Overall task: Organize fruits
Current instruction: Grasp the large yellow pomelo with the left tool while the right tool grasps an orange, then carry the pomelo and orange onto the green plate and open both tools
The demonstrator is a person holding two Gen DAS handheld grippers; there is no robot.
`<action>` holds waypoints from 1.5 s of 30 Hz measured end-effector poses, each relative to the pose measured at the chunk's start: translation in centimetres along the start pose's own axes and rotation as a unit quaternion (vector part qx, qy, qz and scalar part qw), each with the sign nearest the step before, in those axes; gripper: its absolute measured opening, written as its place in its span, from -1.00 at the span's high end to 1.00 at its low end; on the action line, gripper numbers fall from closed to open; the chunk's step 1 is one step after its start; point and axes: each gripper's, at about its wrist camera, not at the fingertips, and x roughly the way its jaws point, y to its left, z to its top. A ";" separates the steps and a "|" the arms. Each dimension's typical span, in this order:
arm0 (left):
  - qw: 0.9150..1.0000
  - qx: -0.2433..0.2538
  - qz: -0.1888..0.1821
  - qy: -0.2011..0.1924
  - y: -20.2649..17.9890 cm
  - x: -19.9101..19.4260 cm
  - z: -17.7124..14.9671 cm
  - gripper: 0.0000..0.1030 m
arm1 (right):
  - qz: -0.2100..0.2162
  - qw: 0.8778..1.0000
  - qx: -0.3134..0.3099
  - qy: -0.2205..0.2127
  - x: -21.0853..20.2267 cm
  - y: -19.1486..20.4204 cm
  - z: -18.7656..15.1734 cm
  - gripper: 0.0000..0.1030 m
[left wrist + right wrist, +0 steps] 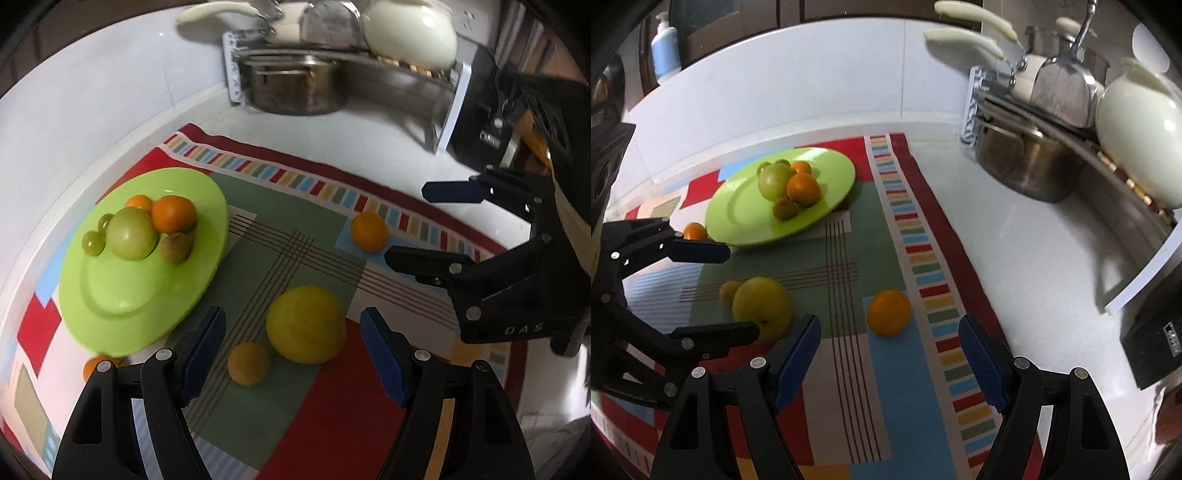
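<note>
Both grippers, left gripper (293, 354) and right gripper (888, 360), spread empty; we should centre each fruit, yellow apple (306, 325) and orange (888, 312), before squeezing gently.

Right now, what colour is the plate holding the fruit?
The plate is lime green, plain with no pattern; it shows best in the left wrist view.
</note>
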 end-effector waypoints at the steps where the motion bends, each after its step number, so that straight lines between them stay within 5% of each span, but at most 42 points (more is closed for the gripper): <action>1: 1.000 0.003 -0.001 0.005 0.0 0.3 0.1 -0.42 | 0.001 1.000 0.003 0.004 0.4 -0.1 0.0 -0.50; 9: 0.999 0.024 -0.025 0.036 0.0 2.3 0.7 -0.22 | 0.014 1.000 0.015 0.019 2.5 -0.6 0.0 -0.47; 15: 0.997 0.013 -0.048 0.061 0.2 3.4 0.6 0.01 | 0.026 0.999 0.018 0.026 3.8 -0.5 0.3 -0.26; 29: 0.997 -0.040 -0.044 0.039 1.0 2.8 0.6 0.02 | 0.026 0.999 0.017 0.033 5.2 -0.5 0.5 0.34; 45: 0.995 -0.098 -0.029 -0.015 2.0 -0.6 -0.4 0.02 | 0.028 1.000 0.010 -0.009 1.3 0.8 0.8 0.35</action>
